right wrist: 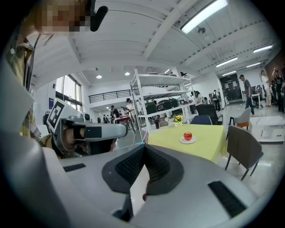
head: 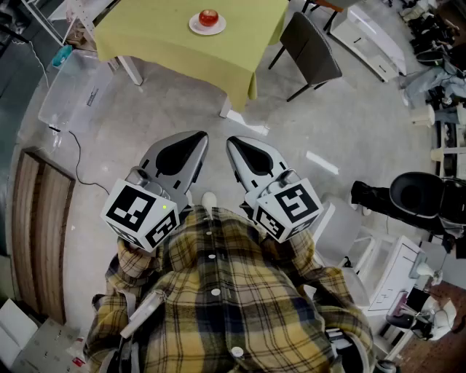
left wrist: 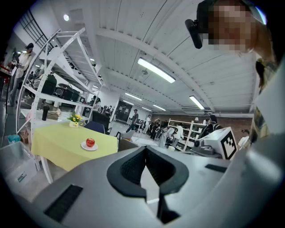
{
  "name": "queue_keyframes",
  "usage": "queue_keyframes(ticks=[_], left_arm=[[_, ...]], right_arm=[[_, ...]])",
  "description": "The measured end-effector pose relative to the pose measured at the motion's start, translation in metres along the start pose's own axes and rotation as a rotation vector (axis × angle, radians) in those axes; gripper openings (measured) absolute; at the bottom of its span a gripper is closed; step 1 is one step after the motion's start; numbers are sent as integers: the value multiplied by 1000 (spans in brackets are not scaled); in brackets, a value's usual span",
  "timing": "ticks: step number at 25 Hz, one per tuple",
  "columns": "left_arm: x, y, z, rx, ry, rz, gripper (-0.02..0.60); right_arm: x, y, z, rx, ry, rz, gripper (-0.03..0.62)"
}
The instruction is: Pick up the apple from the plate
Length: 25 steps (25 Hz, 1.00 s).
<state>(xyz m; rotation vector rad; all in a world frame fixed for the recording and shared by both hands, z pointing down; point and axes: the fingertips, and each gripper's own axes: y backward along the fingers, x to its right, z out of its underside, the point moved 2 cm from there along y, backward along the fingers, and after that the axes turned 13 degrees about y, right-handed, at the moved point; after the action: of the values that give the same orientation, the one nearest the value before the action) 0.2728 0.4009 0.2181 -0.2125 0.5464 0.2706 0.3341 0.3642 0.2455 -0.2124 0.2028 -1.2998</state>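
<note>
**Head view and both gripper views.** A round, glossy red apple [head: 209, 17] is sitting on a small white circular plate [head: 194, 27]. The plate is resting near the far edge of a desk [head: 160, 33], which is draped in a smooth yellow-green cloth. Apple and plate are lying well apart from both tools.

The left hand-held gripper [head: 202, 136] and the right hand-held gripper [head: 231, 140] are hovering side by side over the grey polished floor [head: 145, 124], close to the person's yellow plaid button shirt [head: 233, 306]. Each is wearing a matte grey, teardrop-shaped shell with a black ribbed lining. Each is also carrying a white cube printed with black square markers, left [head: 142, 211] and right [head: 291, 207].

In its own view the left hand-held gripper [left wrist: 145, 147] is pressing its jaws together at the tip, with nothing between them. The right hand-held gripper [right wrist: 144, 147] is doing the same and is likewise empty.

Both gripper views are showing the apple [left wrist: 90, 142] [right wrist: 187, 136] far ahead on its plate [left wrist: 95, 148] [right wrist: 193, 141]. A small pot of yellow flowers [right wrist: 178, 119] is standing behind it on the cloth.

A dark grey padded chair [head: 313, 47] is standing beside the desk. A clear plastic bin [head: 69, 91] is lying on the floor at the left.
</note>
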Motion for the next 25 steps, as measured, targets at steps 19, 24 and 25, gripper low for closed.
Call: queue_keyframes(ticks=[19, 24, 25], left_arm=[[19, 15, 36, 15, 23, -55, 8], [14, 15, 37, 12, 31, -60, 8], [13, 15, 38, 8, 33, -59, 8]], right_arm=[[-11, 34, 21, 24, -27, -36, -3], [-10, 34, 23, 16, -47, -35, -3], [-9, 32, 24, 13, -48, -35, -3]])
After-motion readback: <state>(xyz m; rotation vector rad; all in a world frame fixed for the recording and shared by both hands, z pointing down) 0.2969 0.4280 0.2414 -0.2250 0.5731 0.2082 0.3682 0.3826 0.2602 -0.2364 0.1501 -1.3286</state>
